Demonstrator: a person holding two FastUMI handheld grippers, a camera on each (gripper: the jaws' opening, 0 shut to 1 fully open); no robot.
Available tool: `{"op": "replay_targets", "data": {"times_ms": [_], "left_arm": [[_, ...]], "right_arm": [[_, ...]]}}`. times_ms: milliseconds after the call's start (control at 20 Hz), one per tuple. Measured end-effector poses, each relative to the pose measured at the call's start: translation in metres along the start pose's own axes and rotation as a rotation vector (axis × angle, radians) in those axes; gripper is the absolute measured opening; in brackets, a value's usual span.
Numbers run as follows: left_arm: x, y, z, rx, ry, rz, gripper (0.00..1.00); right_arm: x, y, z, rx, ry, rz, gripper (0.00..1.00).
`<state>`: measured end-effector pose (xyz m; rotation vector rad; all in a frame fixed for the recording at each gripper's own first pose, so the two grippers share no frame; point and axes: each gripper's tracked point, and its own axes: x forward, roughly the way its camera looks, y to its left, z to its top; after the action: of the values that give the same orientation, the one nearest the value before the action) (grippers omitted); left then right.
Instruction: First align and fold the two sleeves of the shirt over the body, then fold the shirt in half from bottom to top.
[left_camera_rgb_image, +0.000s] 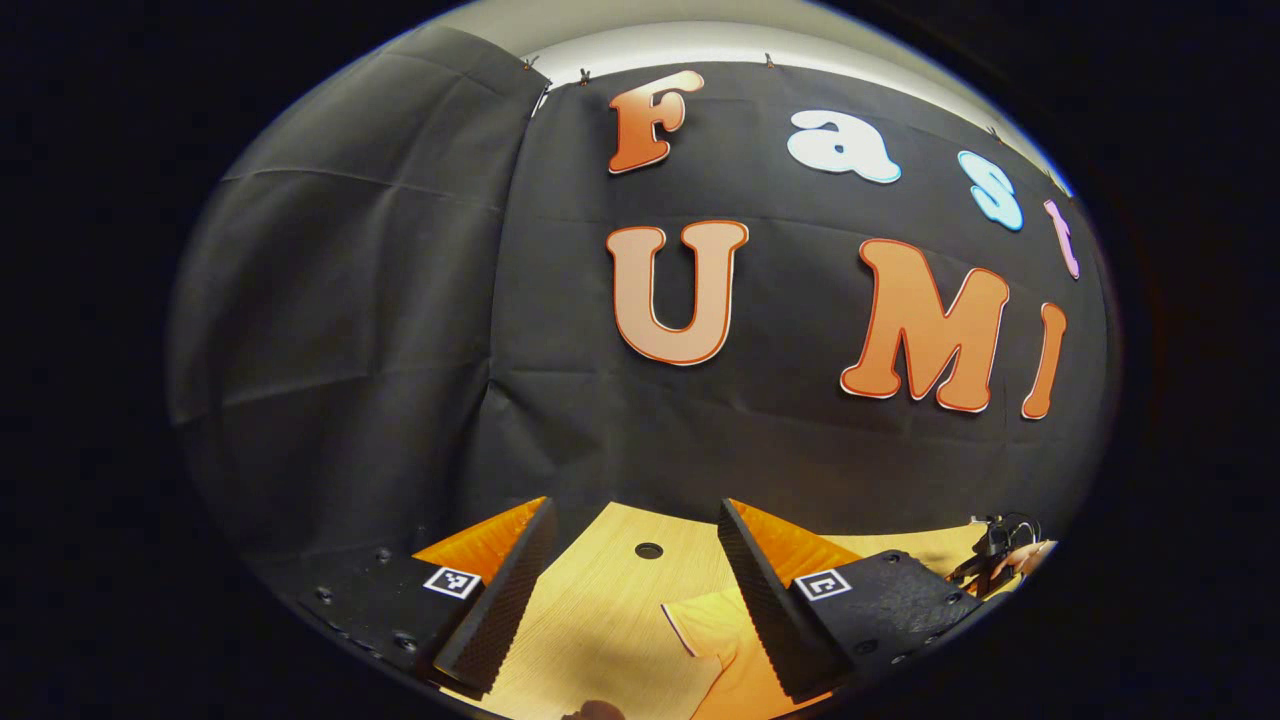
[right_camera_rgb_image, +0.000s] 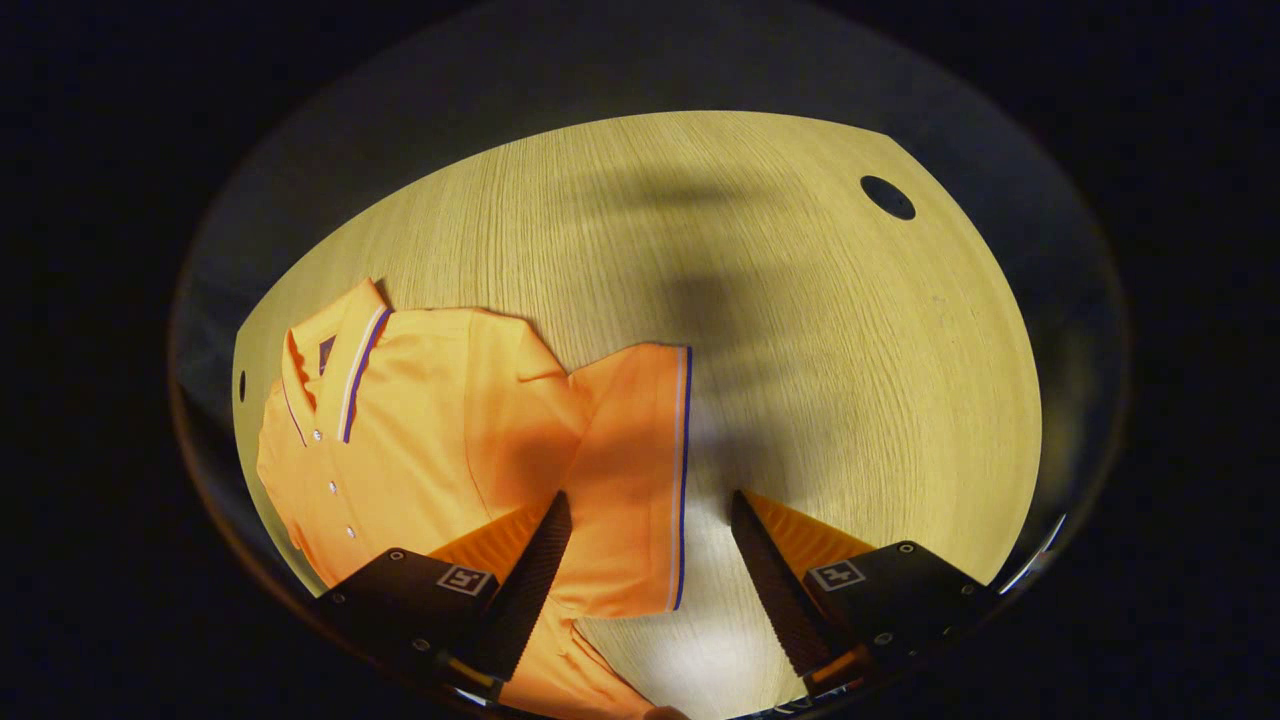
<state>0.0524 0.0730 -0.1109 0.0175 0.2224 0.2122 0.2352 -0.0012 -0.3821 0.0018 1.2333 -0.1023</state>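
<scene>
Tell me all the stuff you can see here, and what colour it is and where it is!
shirt: one, orange with striped collar and sleeve trim, lying flat on the table, one sleeve spread out sideways
table: one, light wood, under the shirt
round hole: one, dark, in the tabletop far from the shirt
booth wall: one, black cloth, behind the table
left gripper: one, open, raised over the table, pointing at the wall
right gripper: one, open, above the spread sleeve's edge
</scene>
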Motion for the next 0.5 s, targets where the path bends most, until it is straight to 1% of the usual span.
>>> {"op": "replay_targets", "data": {"times_ms": [150, 350, 400, 450, 500], "left_arm": [[0.002, 0.0, -0.003, -0.001, 0.009, -0.005, 0.98], [0.003, 0.001, -0.01, -0.032, 0.02, -0.018, 0.98], [0.002, 0.005, -0.014, -0.033, 0.023, -0.017, 0.98], [0.003, 0.007, -0.016, -0.035, 0.026, -0.013, 0.98], [0.003, 0.011, -0.017, -0.04, 0.031, -0.012, 0.98]], "right_arm": [[-0.002, 0.0, 0.001, -0.011, -0.007, -0.011, 0.98], [-0.003, 0.0, 0.001, 0.0, -0.011, -0.017, 0.99], [-0.002, -0.001, 0.001, 0.003, -0.012, -0.017, 0.96], [-0.003, 0.0, 0.002, 0.013, -0.012, -0.019, 0.93], [-0.001, 0.0, 0.002, 0.03, -0.012, -0.022, 0.73]]}}
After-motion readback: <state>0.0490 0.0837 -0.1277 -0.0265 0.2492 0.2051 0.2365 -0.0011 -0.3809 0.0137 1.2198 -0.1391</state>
